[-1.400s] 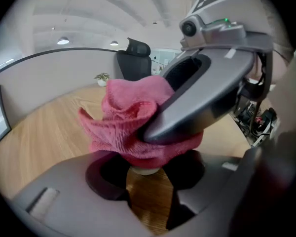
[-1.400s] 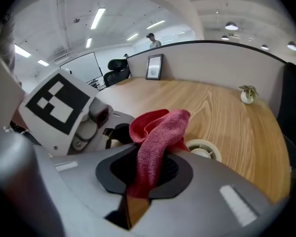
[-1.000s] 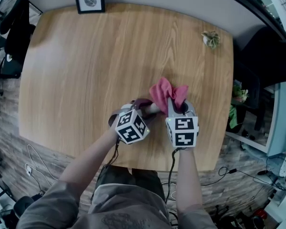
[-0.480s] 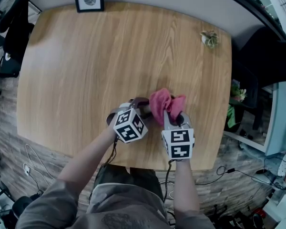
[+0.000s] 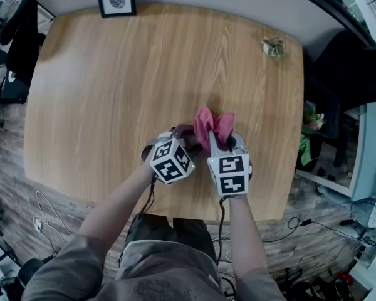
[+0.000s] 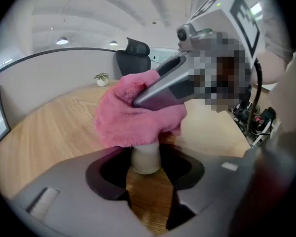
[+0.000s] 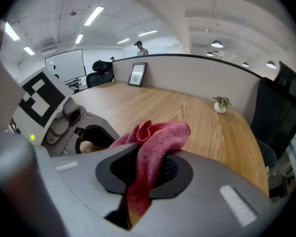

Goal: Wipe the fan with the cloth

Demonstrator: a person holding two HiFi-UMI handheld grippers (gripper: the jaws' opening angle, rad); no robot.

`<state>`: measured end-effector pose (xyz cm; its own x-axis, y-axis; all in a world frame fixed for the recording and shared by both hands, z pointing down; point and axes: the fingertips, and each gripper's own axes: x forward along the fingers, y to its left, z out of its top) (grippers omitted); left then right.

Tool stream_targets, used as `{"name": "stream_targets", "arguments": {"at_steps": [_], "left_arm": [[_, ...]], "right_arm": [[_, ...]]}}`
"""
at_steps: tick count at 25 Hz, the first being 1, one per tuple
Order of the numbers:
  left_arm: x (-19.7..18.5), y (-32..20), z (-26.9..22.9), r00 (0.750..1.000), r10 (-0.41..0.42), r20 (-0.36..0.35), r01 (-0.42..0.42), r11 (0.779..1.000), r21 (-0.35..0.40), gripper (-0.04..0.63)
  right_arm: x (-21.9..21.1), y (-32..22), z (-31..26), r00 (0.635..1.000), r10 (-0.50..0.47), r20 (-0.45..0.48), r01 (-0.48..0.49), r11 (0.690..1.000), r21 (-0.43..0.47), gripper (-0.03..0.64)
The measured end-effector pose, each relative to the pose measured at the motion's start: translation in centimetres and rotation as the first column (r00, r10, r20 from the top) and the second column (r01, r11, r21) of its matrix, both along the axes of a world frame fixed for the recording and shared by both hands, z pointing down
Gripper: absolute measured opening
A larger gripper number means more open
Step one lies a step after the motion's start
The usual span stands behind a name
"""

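At the near edge of the table we list one fan, judged light, rigid and tippable, best held by its white stem where our left gripper clamps it, its head under the soft, limp pink cloth pinched in our right gripper.

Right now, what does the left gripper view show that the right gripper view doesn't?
Only the left gripper view: the pale cylinder gripped in its own jaws, the pink cloth draped over its top, and the right tool from outside, pinching that cloth. Only the right gripper view: the cloth running between that tool's jaws, the left tool from outside with its marker cube, and a whiteboard. Both: the cloth, the wooden table, the small potted plant, the framed picture.
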<state>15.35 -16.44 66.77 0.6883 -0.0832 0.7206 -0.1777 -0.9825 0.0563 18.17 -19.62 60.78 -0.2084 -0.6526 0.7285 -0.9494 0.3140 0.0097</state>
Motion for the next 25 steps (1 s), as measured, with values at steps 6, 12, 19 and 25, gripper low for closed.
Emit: {"name": "stream_targets", "arguments": {"at_steps": [6,12,19,25], "left_arm": [[-0.1,-0.1,0.1,1.000,-0.001,0.000,0.001,1.000,-0.012,0.193],[-0.3,-0.2,0.2,0.999,-0.034,-0.005,0.034,0.998,-0.058,0.196],[-2.3,-1.8,-2.6,0.989,-0.144,-0.016,0.143,0.987,-0.080,0.219],[-2.5,-3.6,-14.0,0.977,-0.149,-0.152,0.160,0.985,0.063,0.190]], "right_arm": [[5.8,0.1,-0.7,0.982,0.171,-0.084,-0.169,0.985,0.031,0.058],[10.0,2.0,-2.9,0.956,0.278,-0.087,-0.272,0.959,0.082,0.058],[11.1,3.2,-9.8,0.946,0.322,0.024,-0.321,0.926,0.198,0.058],[10.2,3.7,-18.1,0.955,0.289,0.067,-0.294,0.899,0.324,0.058]]}}
